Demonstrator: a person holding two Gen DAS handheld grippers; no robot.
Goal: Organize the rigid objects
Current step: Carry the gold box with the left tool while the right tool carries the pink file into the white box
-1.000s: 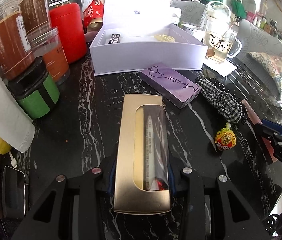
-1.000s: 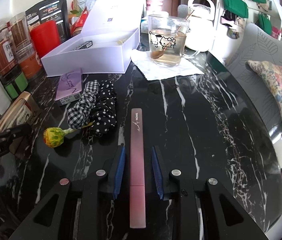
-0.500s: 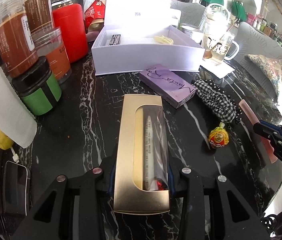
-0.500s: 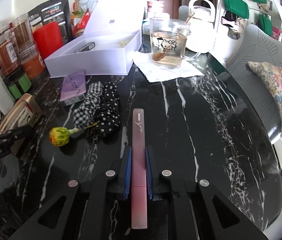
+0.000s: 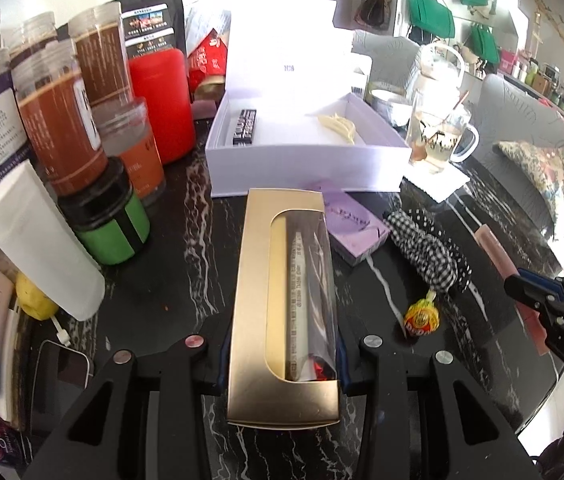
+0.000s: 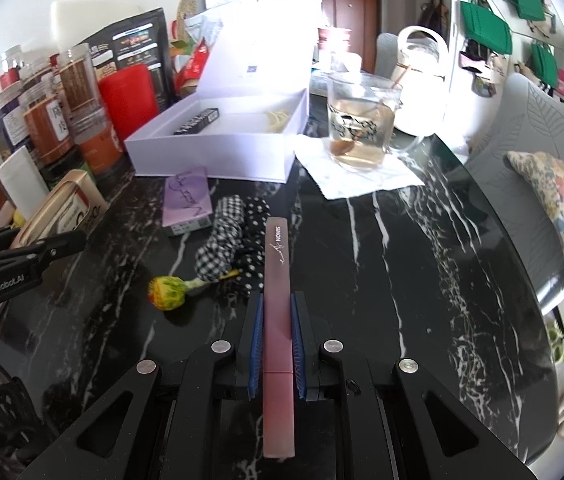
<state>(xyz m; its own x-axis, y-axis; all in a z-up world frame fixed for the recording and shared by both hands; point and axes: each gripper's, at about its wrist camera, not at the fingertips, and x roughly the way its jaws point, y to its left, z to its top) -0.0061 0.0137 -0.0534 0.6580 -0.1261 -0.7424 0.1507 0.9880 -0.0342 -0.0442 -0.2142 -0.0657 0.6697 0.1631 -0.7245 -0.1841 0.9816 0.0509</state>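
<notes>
Two tongs clenched: left tongs (image 5: 282, 354) on gold box (image 5: 285, 308), right tongs (image 6: 277, 346) on pink bar (image 6: 277, 320).

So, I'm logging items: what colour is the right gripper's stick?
Dusky pink stick, clearest in the right wrist view.

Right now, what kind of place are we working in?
Most likely a lived-in home, at a dark marble table. A glass mug of tea on a napkin, food jars, a cushioned chair and green bags hung on the wall suggest it.
</notes>
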